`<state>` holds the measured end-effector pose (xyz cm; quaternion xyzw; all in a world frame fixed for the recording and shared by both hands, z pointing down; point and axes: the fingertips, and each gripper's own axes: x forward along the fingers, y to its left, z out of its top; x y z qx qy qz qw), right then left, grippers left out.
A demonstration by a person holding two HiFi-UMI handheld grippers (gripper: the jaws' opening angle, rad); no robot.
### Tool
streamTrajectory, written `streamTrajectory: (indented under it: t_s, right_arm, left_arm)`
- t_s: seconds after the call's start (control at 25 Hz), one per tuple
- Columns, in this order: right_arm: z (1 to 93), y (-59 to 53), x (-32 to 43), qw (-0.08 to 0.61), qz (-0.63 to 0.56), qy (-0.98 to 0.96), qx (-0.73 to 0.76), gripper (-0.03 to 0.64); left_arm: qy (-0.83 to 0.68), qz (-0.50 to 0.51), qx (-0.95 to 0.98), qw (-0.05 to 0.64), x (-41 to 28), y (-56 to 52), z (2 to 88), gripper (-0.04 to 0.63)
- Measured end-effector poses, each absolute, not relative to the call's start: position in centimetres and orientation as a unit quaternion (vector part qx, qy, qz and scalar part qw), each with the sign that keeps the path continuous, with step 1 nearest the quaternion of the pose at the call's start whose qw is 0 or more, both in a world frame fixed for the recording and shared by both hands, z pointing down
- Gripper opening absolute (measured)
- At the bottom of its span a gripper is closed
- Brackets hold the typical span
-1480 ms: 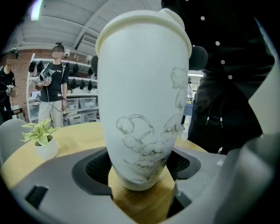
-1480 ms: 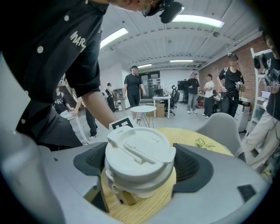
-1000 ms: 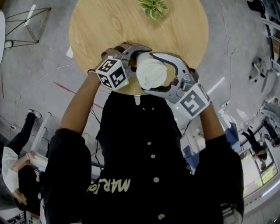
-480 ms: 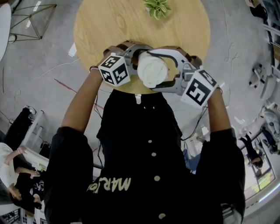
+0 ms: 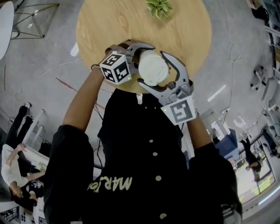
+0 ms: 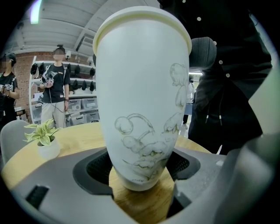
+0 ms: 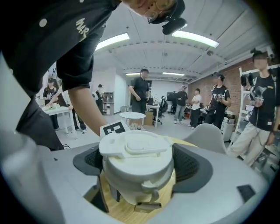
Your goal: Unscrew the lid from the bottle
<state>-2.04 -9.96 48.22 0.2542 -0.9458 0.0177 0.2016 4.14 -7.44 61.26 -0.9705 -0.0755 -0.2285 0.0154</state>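
A white bottle (image 6: 140, 100) with a faint drawing on its side stands upright over the near edge of the round wooden table (image 5: 113, 26). My left gripper (image 6: 140, 175) is shut on the bottle's narrow lower part, with a pad against each side. The white lid (image 7: 135, 148) tops the bottle, and in the head view the lid (image 5: 153, 69) hides the body below it. My right gripper (image 7: 138, 170) is shut on the lid, its jaws curving round it from the near right. In the head view the left gripper (image 5: 142, 52) reaches in from the left.
A small potted plant (image 5: 158, 6) stands at the table's far edge, and the same plant (image 6: 43, 138) shows left of the bottle in the left gripper view. Several people (image 7: 142, 98), tables and chairs are in the room behind. Grey floor surrounds the table.
My right gripper has swung round the lid, its marker cube moving from the right side down towards the person's chest. The left gripper and the bottle have stayed almost still.
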Motion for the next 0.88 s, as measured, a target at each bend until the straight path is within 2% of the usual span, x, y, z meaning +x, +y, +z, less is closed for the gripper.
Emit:
streamTrajectory:
  t_s: [0.12, 0.32, 0.44, 0.68, 0.72, 0.88]
  right_arm:
    - [48.2, -9.8, -2.2, 0.2, 0.001, -0.957, 0.21, 0.462]
    - [48.7, -8.1, -2.2, 0.227, -0.027, -0.974, -0.002, 0.46]
    - [49.1, -7.6, -1.8, 0.239, -0.016, -0.969, -0.063, 0.46]
    - [49.4, -7.7, -1.8, 0.239, -0.003, -0.97, -0.051, 0.466]
    - [49.1, -7.9, -1.7, 0.234, 0.012, -0.972, -0.035, 0.497]
    - [47.8, -8.6, -1.1, 0.208, 0.049, -0.973, 0.082, 0.508]
  left_arm:
    - [-0.075, -0.229, -0.97, 0.015, 4.3, -7.5, 61.5, 0.362]
    - [-0.079, -0.231, -0.97, 0.016, 4.2, -7.4, 61.4, 0.362]
    - [-0.075, -0.23, -0.97, 0.013, 4.2, -7.4, 61.3, 0.362]
    - [-0.073, -0.231, -0.97, 0.015, 4.1, -7.3, 61.6, 0.362]
    - [-0.073, -0.231, -0.97, 0.015, 4.1, -7.4, 61.6, 0.362]
    - [-0.072, -0.23, -0.97, 0.014, 4.2, -7.3, 61.5, 0.362]
